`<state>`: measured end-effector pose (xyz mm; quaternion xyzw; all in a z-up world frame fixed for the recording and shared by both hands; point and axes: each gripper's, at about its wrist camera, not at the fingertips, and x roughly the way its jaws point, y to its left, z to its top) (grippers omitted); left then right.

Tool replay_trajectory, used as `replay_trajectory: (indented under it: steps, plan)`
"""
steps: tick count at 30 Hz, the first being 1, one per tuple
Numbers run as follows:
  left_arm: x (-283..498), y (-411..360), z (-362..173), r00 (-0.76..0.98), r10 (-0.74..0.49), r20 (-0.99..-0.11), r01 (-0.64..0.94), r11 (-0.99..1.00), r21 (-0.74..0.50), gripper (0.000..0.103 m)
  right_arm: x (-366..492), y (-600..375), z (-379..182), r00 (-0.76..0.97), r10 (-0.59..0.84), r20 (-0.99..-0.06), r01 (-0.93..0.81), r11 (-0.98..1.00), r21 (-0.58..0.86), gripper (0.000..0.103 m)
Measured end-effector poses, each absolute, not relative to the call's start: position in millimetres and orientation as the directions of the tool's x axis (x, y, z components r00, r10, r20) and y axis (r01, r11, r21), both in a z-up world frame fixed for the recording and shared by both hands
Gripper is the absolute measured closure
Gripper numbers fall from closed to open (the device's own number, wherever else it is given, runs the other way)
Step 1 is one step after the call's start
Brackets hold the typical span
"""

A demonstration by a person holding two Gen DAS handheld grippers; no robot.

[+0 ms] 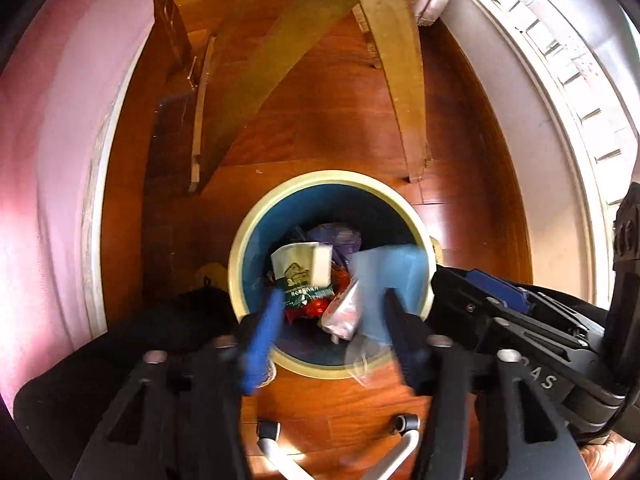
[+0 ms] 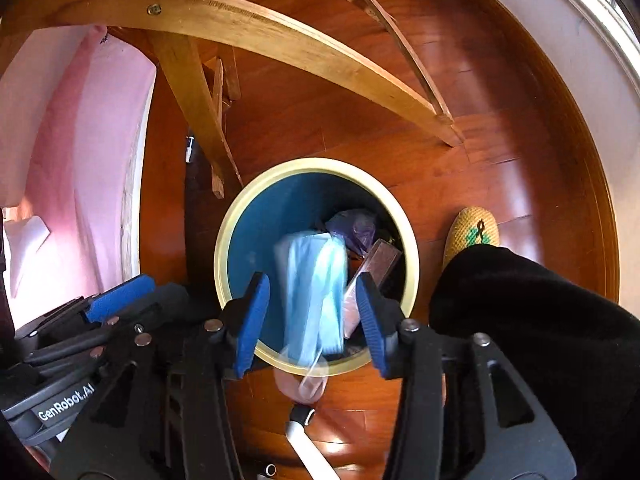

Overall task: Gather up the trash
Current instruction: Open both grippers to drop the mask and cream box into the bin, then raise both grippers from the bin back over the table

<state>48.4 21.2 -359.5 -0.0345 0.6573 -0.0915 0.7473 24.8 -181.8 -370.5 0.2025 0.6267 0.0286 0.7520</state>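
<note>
A round bin [image 1: 240, 256] with a cream rim and blue inside stands on the wooden floor; it also shows in the right wrist view [image 2: 236, 216]. Both grippers hover over it, jaws apart. Between the fingers of my left gripper [image 1: 330, 320] a green-and-white wrapper [image 1: 298, 272] shows blurred over the trash. Between the fingers of my right gripper [image 2: 312, 312] a light blue face mask [image 2: 314, 284] shows blurred, touching neither pad; it also shows in the left wrist view [image 1: 388, 276]. The bin holds a purple bag [image 2: 354, 224] and other wrappers.
Wooden chair legs [image 2: 280, 48] cross the floor behind the bin. A pink cloth [image 1: 52, 160] hangs on the left. A white wall and window frame [image 1: 540, 100] curve on the right. A yellow slipper [image 2: 474, 232] and a black trouser leg [image 2: 540, 320] are right of the bin.
</note>
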Motion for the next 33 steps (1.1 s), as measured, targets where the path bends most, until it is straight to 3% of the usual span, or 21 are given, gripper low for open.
replay_trajectory:
  steps: [5, 33]
  plan:
    - [46.5, 22.6, -357.9, 0.131, -0.157, -0.979, 0.08, 0.986, -0.147, 0.03, 24.7, -183.5, -369.9, 0.216, 0.289, -0.932, 0.219, 0.916, 0.335, 0.06]
    - [39.6, 23.0, -348.8, 0.153, -0.11, -0.982, 0.076, 0.992, -0.1, 0.03, 20.5, -179.1, -366.0, 0.216, 0.232, -0.949, 0.201, 0.94, 0.275, 0.059]
